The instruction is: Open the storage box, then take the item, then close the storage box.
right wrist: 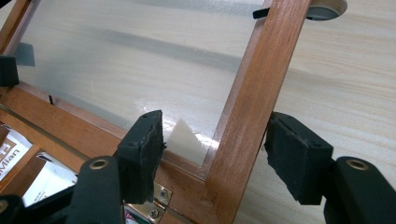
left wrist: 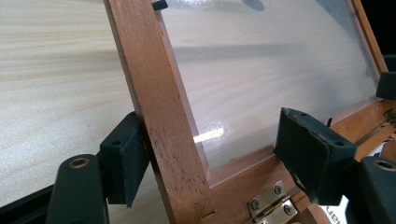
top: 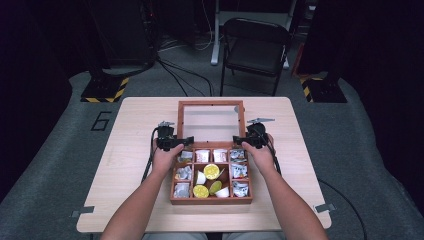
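A wooden compartment box (top: 210, 201) sits mid-table with its glass-paned lid (top: 211, 103) swung open behind it. Its cells hold yellow-lidded cups (top: 211, 171), silver packets (top: 183, 173) and paper sachets (top: 202, 155). My left gripper (top: 172, 141) is open at the lid's left rear corner. In the left gripper view the left gripper (left wrist: 217, 154) straddles the lid's side rail (left wrist: 163, 116), one pad (left wrist: 123, 158) against the wood, the other over the glass (left wrist: 261, 70). My right gripper (top: 248, 138) is open, and in its own view it (right wrist: 218, 154) straddles the opposite rail (right wrist: 252, 93), both pads apart from it.
The light wooden table (top: 135, 150) has bare room left and right of the box. Brass hinges (left wrist: 271, 205) (right wrist: 156, 200) join lid and box. A black folding chair (top: 255, 45) and a striped stand base (top: 105, 90) stand on the floor beyond the table.
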A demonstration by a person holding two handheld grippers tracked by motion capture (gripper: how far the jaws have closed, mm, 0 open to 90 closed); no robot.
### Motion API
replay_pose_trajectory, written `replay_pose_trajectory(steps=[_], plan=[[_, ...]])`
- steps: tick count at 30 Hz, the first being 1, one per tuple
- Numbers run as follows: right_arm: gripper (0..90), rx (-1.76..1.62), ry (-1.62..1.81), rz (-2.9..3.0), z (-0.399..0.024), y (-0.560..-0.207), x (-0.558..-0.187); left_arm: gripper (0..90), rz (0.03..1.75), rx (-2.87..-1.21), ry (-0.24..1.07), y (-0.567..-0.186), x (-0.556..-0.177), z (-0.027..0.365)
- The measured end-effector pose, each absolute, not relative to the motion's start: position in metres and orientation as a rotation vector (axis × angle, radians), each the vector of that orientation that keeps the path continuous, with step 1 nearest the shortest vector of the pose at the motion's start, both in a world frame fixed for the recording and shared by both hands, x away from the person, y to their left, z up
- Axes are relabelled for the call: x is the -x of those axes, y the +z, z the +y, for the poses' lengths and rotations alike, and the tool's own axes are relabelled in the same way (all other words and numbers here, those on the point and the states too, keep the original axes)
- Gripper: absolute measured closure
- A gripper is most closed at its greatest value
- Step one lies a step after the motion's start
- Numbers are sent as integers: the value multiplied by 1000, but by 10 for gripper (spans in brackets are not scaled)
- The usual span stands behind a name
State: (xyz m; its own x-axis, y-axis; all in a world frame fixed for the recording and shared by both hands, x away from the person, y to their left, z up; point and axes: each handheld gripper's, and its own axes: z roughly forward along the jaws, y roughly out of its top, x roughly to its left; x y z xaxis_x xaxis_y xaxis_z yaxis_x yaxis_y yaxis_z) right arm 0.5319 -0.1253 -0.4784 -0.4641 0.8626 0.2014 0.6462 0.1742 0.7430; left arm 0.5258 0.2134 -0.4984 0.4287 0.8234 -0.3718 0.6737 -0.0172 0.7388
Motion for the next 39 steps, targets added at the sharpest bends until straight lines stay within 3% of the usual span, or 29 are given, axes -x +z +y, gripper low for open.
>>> replay_pose_trajectory(steps=[39], plan=[[356,-1560,1215,2183,-128,-484,-536,258,1354,-1715,137,-503,-529,215]])
